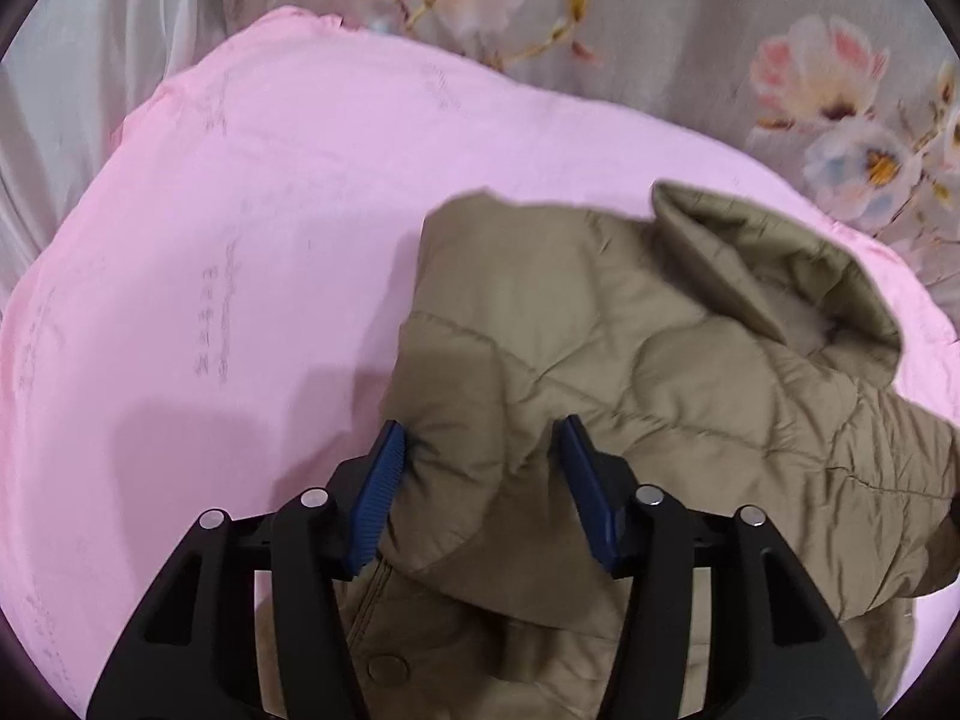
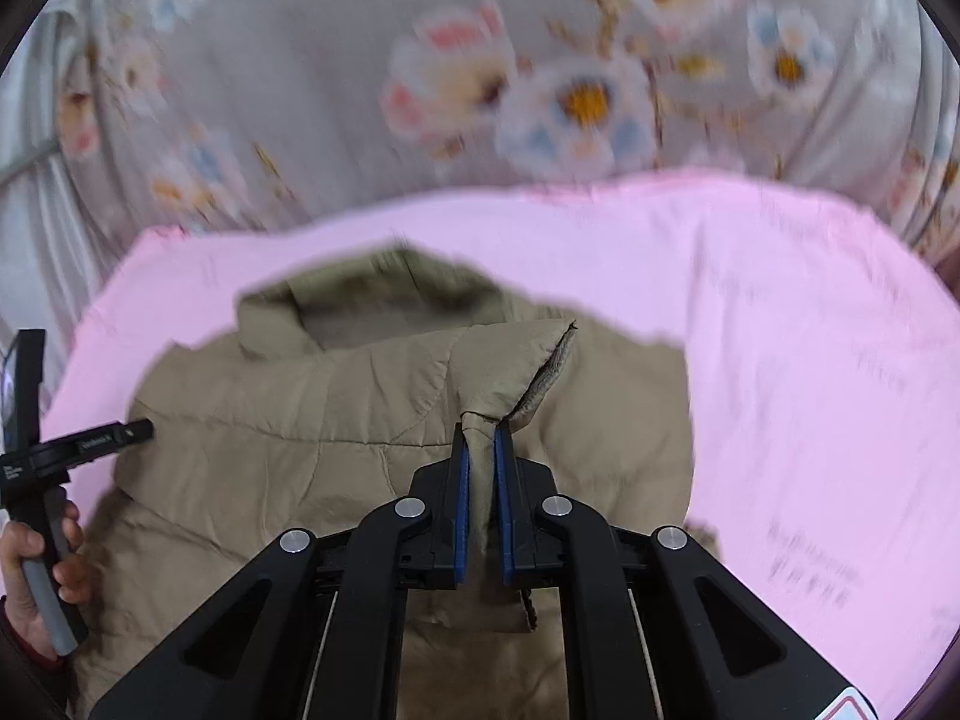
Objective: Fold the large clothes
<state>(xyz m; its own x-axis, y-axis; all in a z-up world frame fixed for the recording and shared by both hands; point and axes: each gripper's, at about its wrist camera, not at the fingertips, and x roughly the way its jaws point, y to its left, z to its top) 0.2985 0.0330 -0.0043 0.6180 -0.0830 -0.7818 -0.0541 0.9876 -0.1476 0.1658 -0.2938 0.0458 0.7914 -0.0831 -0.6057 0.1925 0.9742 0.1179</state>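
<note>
An olive quilted jacket [image 1: 630, 348] with a hood [image 1: 780, 264] lies on a pink sheet [image 1: 240, 240]. My left gripper [image 1: 480, 444] has its blue pads wide apart, with a bulge of the jacket's fabric between them. In the right wrist view my right gripper [image 2: 481, 438] is shut on a raised fold of the jacket [image 2: 300, 420] near its hood [image 2: 384, 300]. The left gripper's handle and the hand holding it [image 2: 42, 480] show at the left edge there.
The pink sheet [image 2: 810, 360] covers a bed. A grey floral bedcover [image 1: 660, 30] lies beyond it, also in the right wrist view [image 2: 540, 60]. White fabric [image 1: 90, 90] hangs at the far left.
</note>
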